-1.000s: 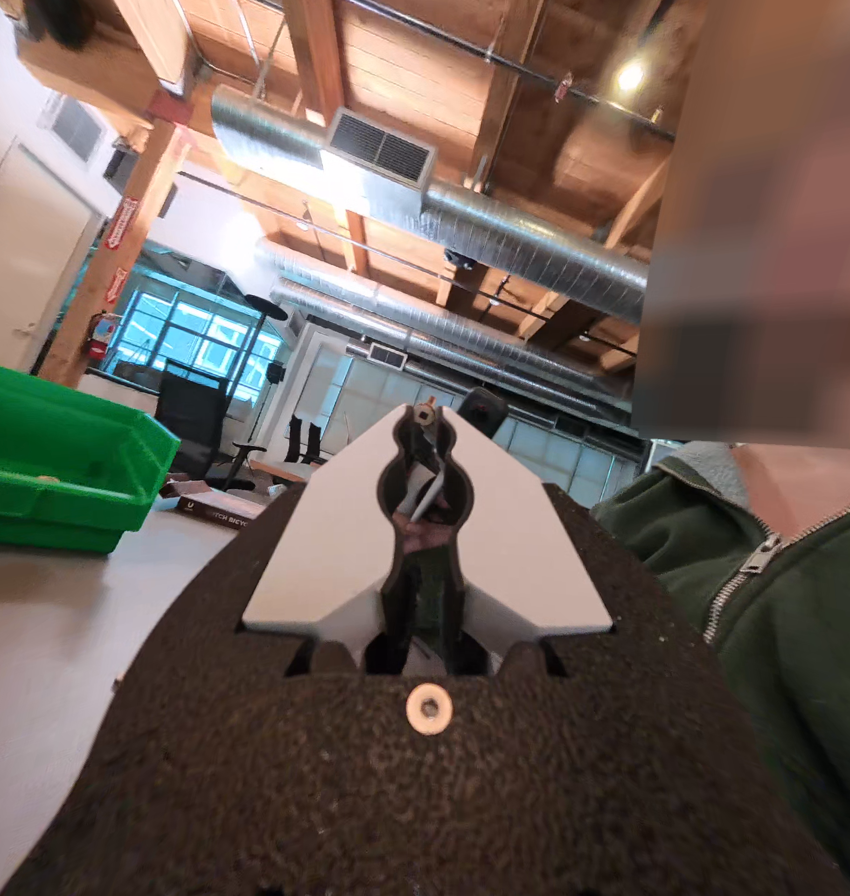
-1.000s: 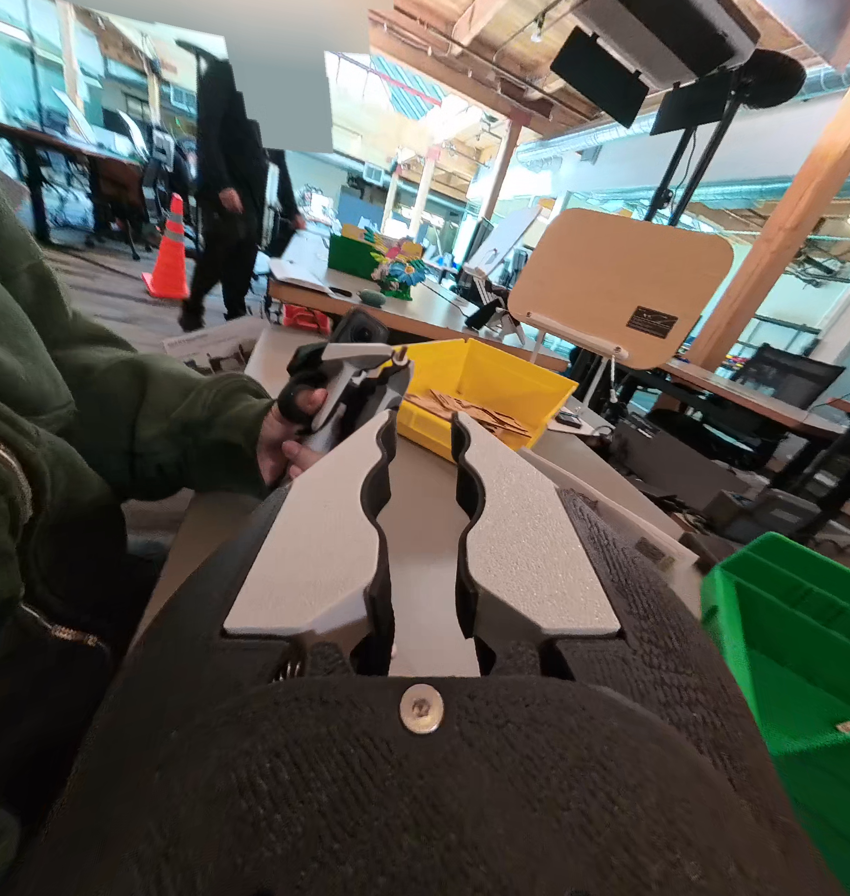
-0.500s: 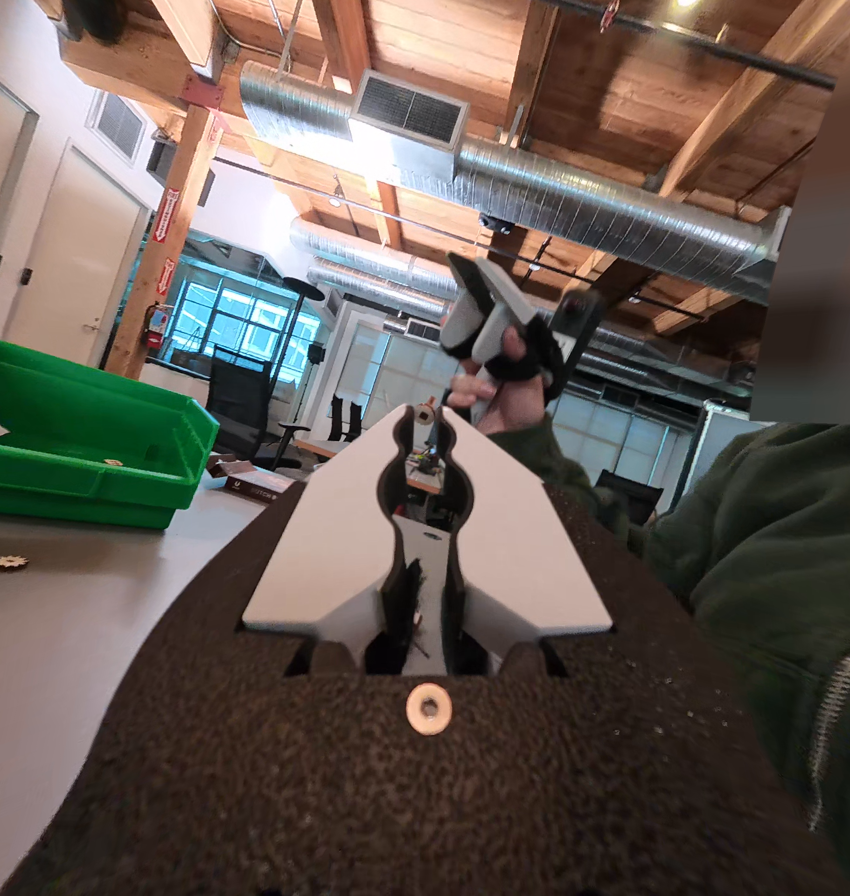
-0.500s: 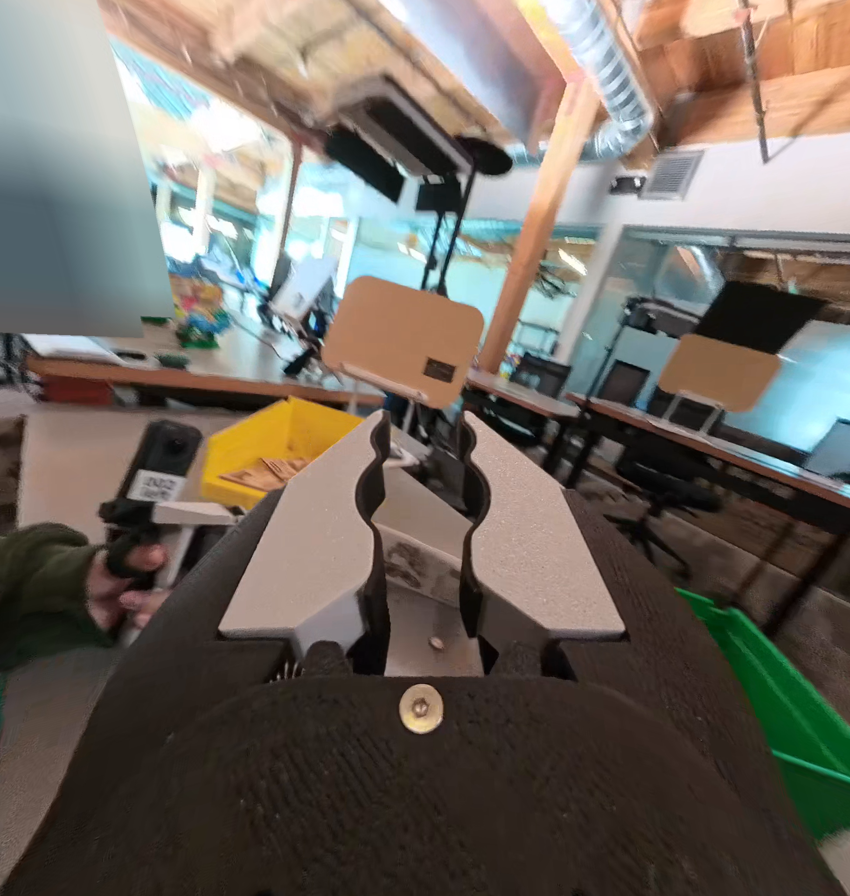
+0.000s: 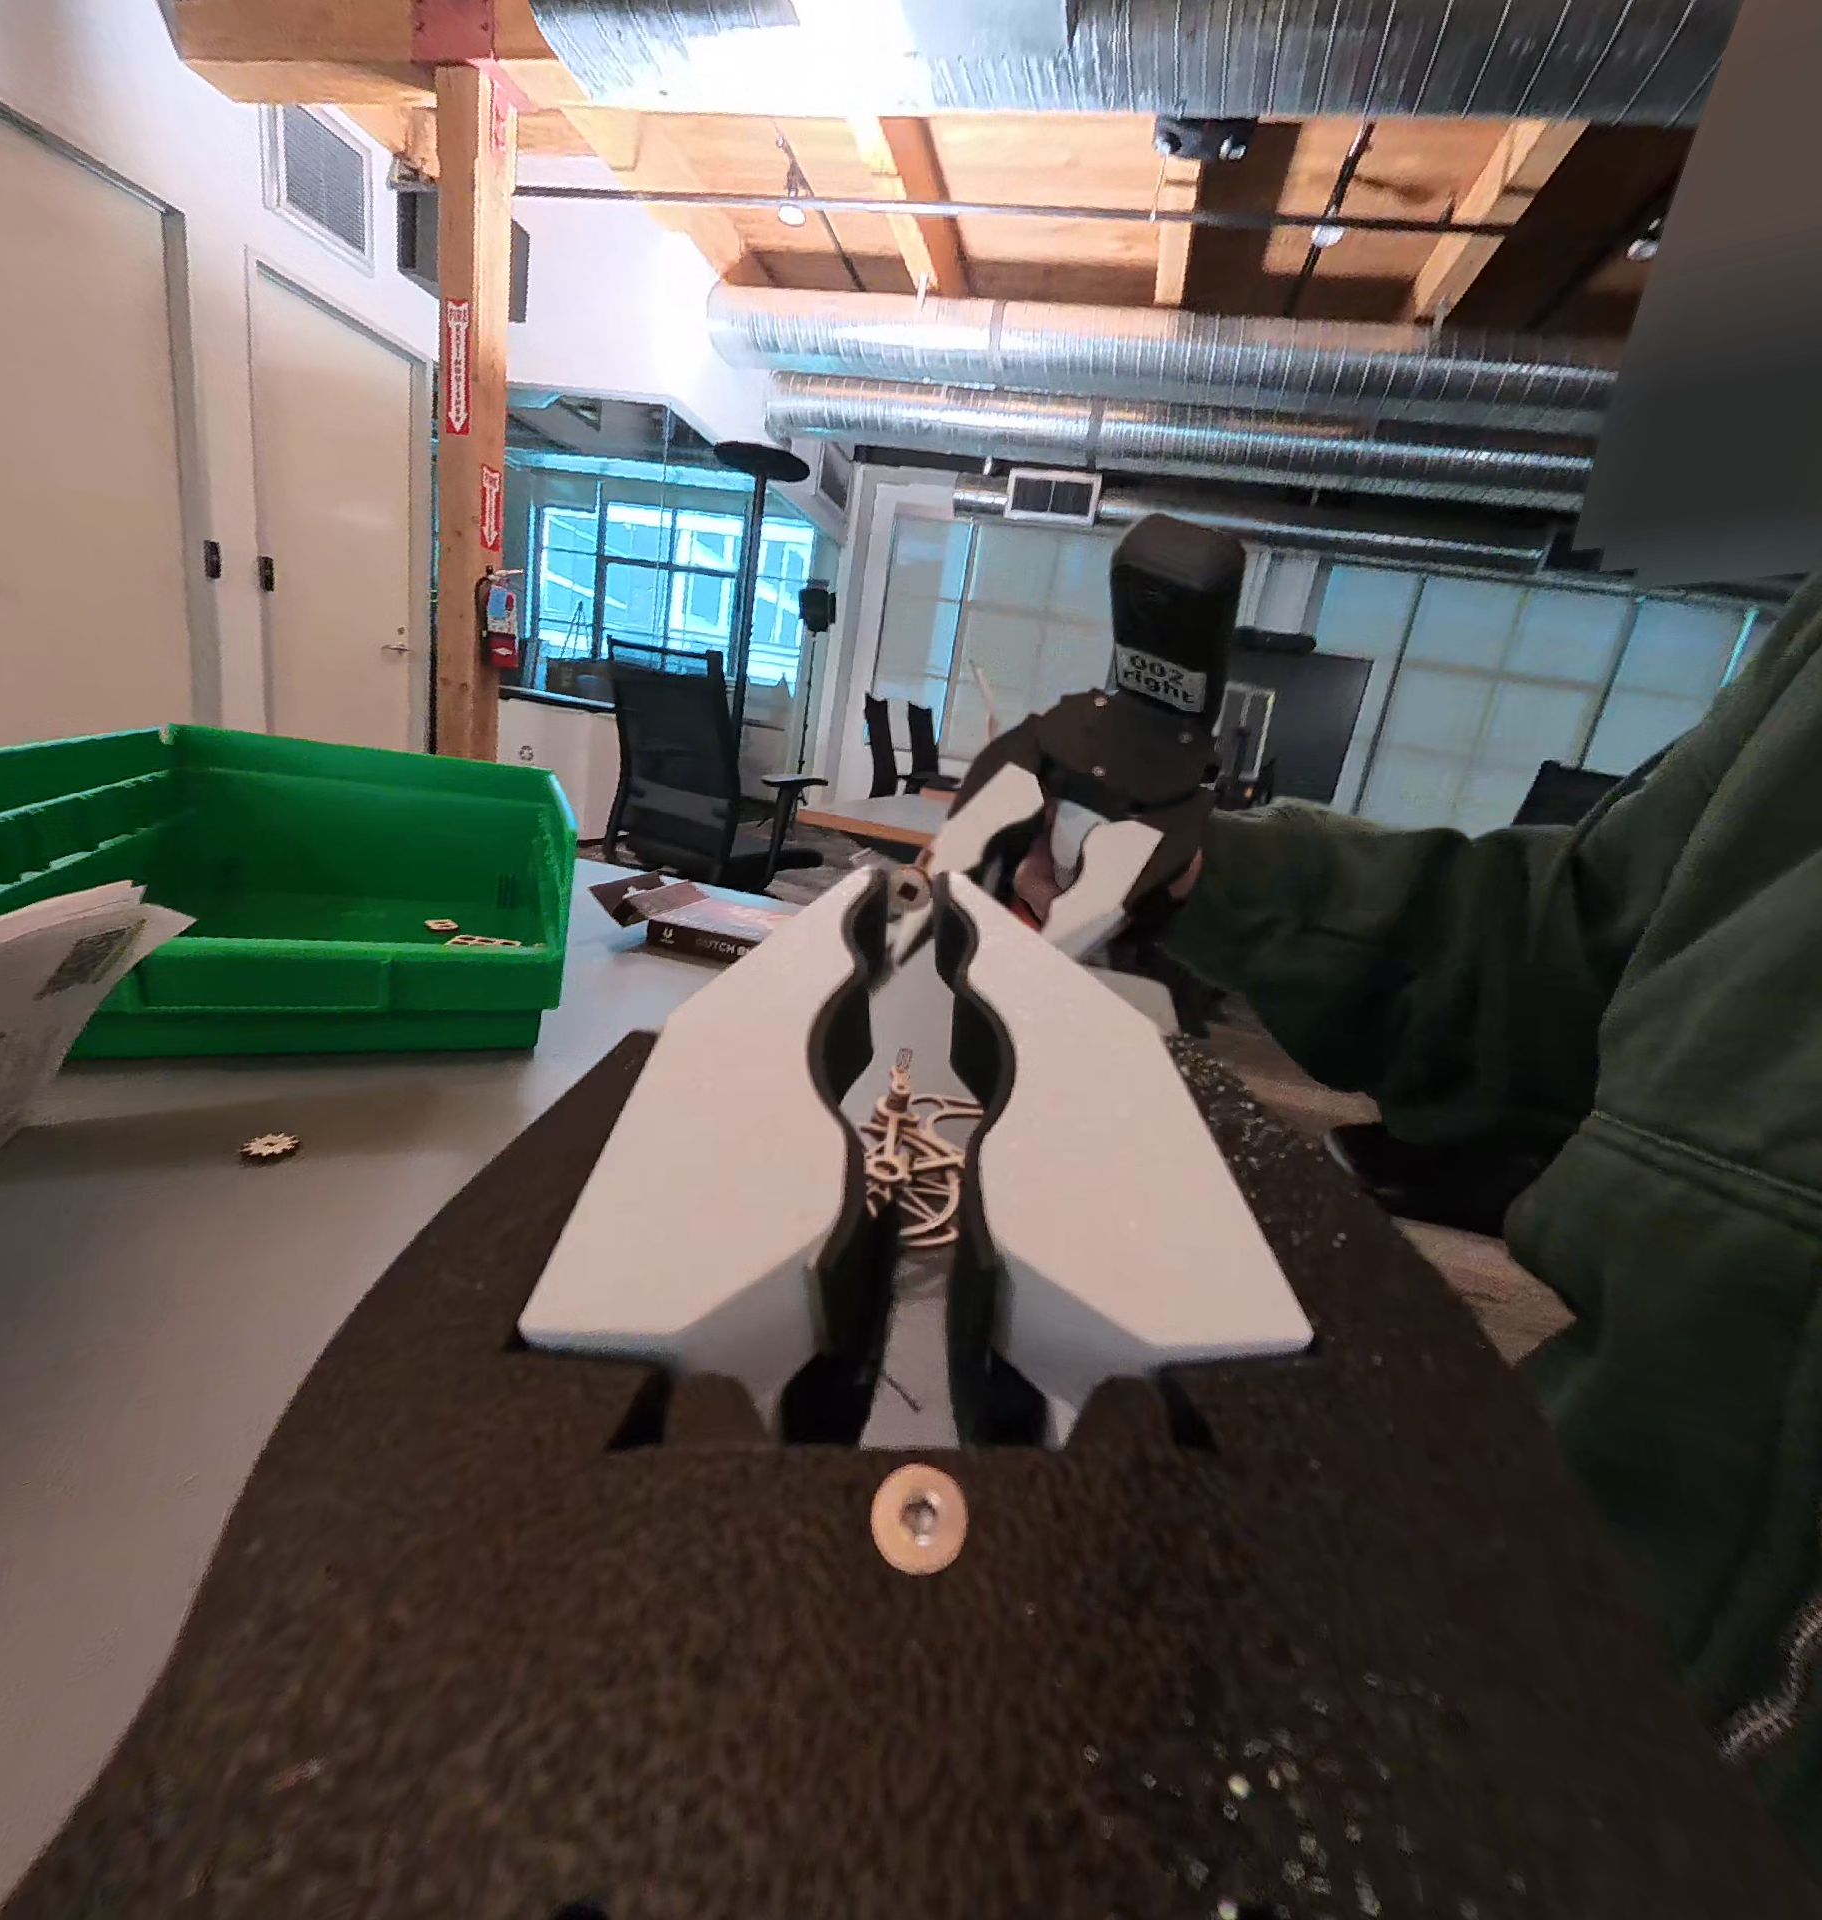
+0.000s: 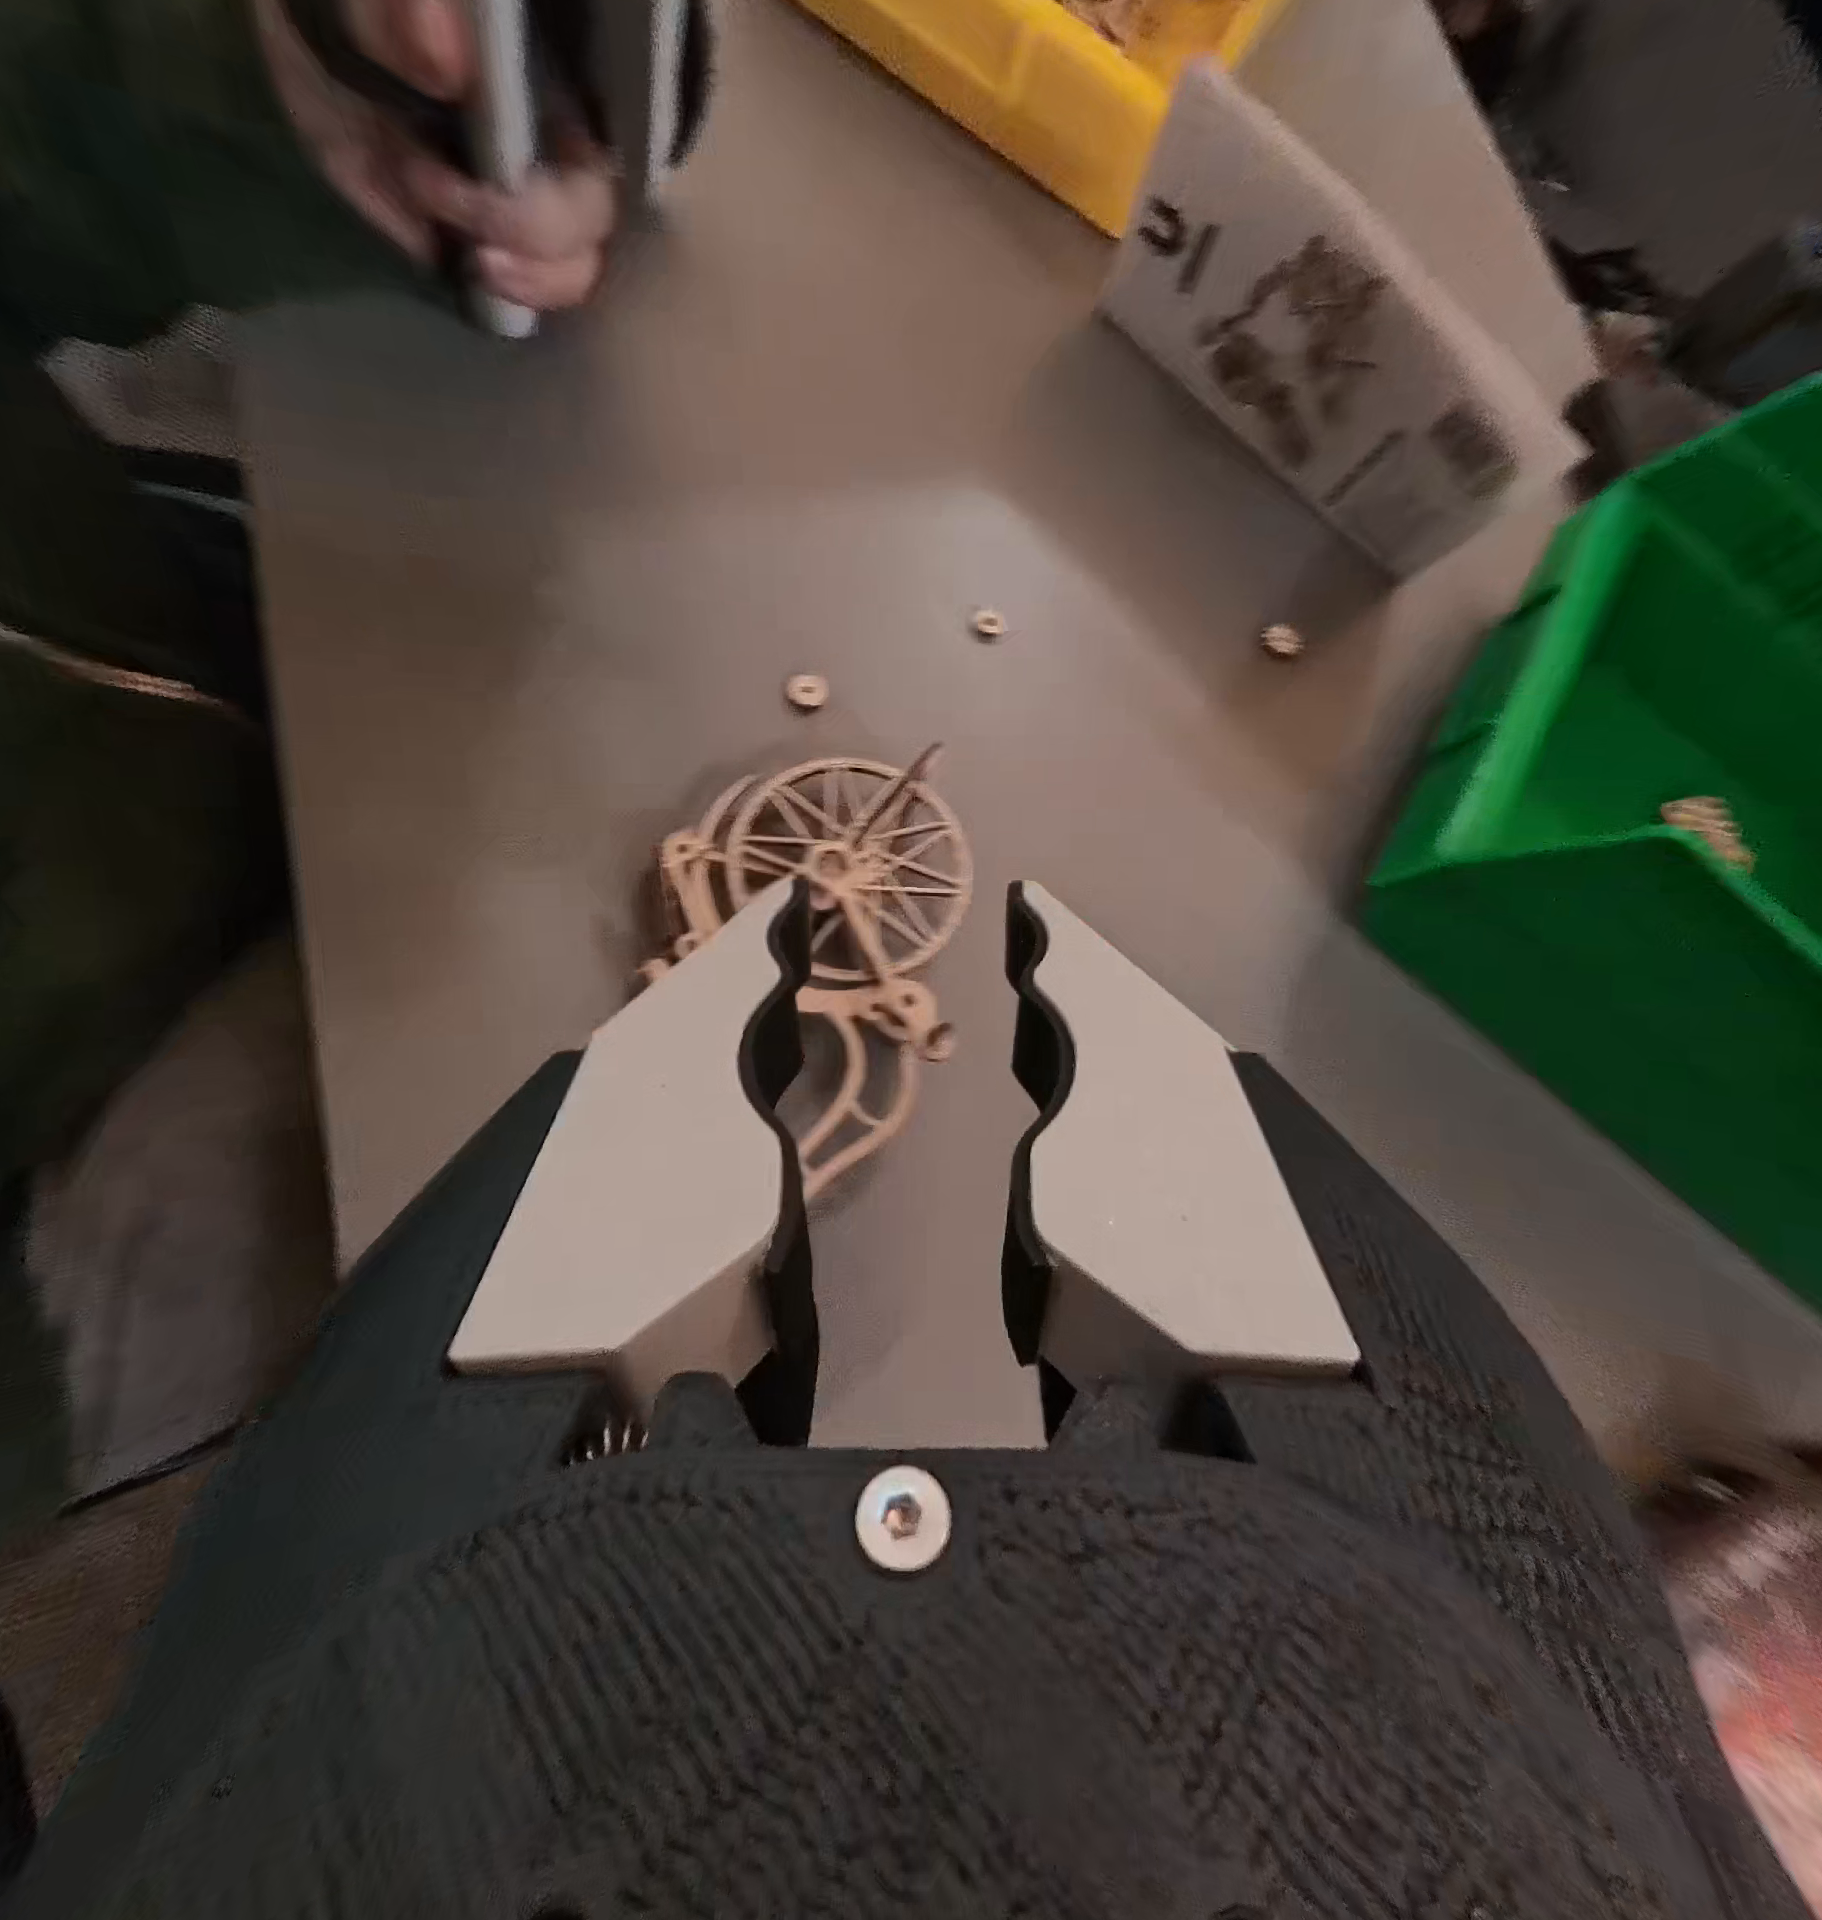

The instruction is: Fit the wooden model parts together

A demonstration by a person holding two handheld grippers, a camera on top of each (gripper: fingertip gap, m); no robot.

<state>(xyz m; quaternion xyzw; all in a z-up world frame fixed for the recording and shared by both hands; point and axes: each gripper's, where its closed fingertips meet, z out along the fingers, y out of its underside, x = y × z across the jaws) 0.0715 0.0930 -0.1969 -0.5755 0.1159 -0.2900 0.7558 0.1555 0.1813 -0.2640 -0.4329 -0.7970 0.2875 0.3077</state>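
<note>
Left wrist view: the left gripper (image 5: pixel 909 891), with pale grey fingers and wavy black pads, fills the lower centre of the frame. Its tips are nearly closed on a small round wooden ring (image 5: pixel 908 885) pinched at the very front. Below, seen through the gap between the fingers, the light laser-cut wooden model with spoked wheels (image 5: pixel 912 1153) lies on the grey tabletop (image 5: pixel 159 1351). A small wooden gear (image 5: pixel 270 1146) lies loose at middle left, near the green plastic bin (image 5: pixel 263 914), which holds a couple of small wooden bits. White paper sheets (image 5: pixel 24 997) enter at the left edge. A flat dark box (image 5: pixel 694 925) lies behind the bin. At centre right, the right gripper (image 5: pixel 1000 914) is held by a dark green sleeve (image 5: pixel 1458 956), its fingers spread.

Right wrist view (motion-blurred): the right gripper (image 6: pixel 905 894) looks down on the tabletop (image 6: pixel 574 520), jaws wide apart and holding nothing. The wooden model (image 6: pixel 845 862) lies at frame centre, partly under the left finger (image 6: pixel 668 1122); whether the finger touches it cannot be told. Three small wooden rings (image 6: pixel 807 690) lie scattered beyond the model, apart from it. A yellow bin (image 6: pixel 1000 94) sits at the top, a printed sheet (image 6: pixel 1333 332) at upper right, the green bin (image 6: pixel 1665 831) at right. At upper left, a hand (image 6: pixel 491 208) grips the other tool's handle.
</note>
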